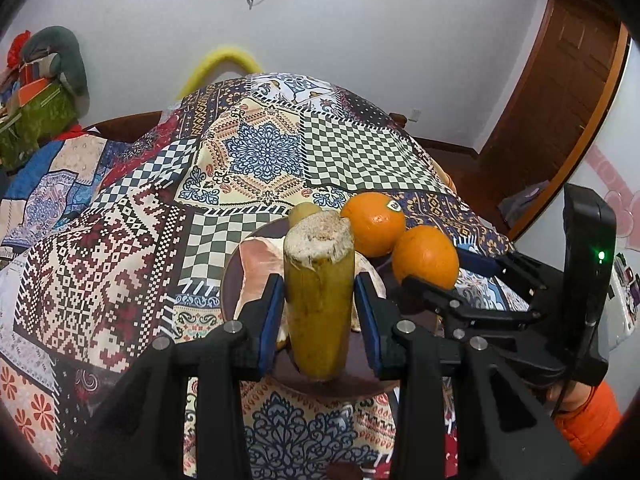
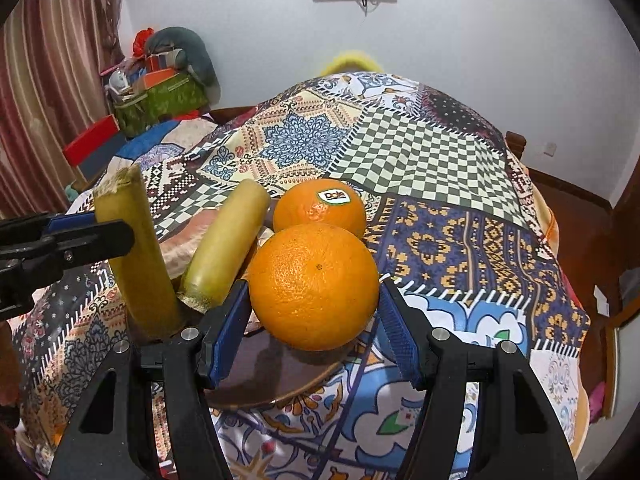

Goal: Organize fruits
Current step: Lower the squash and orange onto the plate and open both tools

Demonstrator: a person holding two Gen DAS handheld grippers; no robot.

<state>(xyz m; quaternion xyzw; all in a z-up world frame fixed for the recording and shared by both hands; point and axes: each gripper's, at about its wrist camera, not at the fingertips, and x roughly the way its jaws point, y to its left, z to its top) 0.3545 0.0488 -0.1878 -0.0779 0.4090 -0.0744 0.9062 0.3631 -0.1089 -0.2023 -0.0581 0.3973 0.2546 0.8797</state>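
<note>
A dark round plate (image 1: 236, 276) (image 2: 256, 384) sits on the patchwork tablecloth. My left gripper (image 1: 318, 304) is shut on a yellow-green cane piece (image 1: 318, 300), held upright with its foot on the plate; it also shows in the right wrist view (image 2: 136, 260). A second cane piece (image 2: 228, 244) leans on pomelo peel (image 1: 256, 264). My right gripper (image 2: 314, 312) has its blue pads against both sides of the near orange (image 2: 314, 286) on the plate's rim. A second orange (image 2: 320, 208) with a Dole sticker sits behind it.
The patchwork tablecloth (image 1: 248, 152) covers the whole table. A wooden door (image 1: 560, 92) stands at the right. A cluttered green box (image 2: 160, 100) sits at the back left, with a red chair (image 2: 92, 148) beside the table.
</note>
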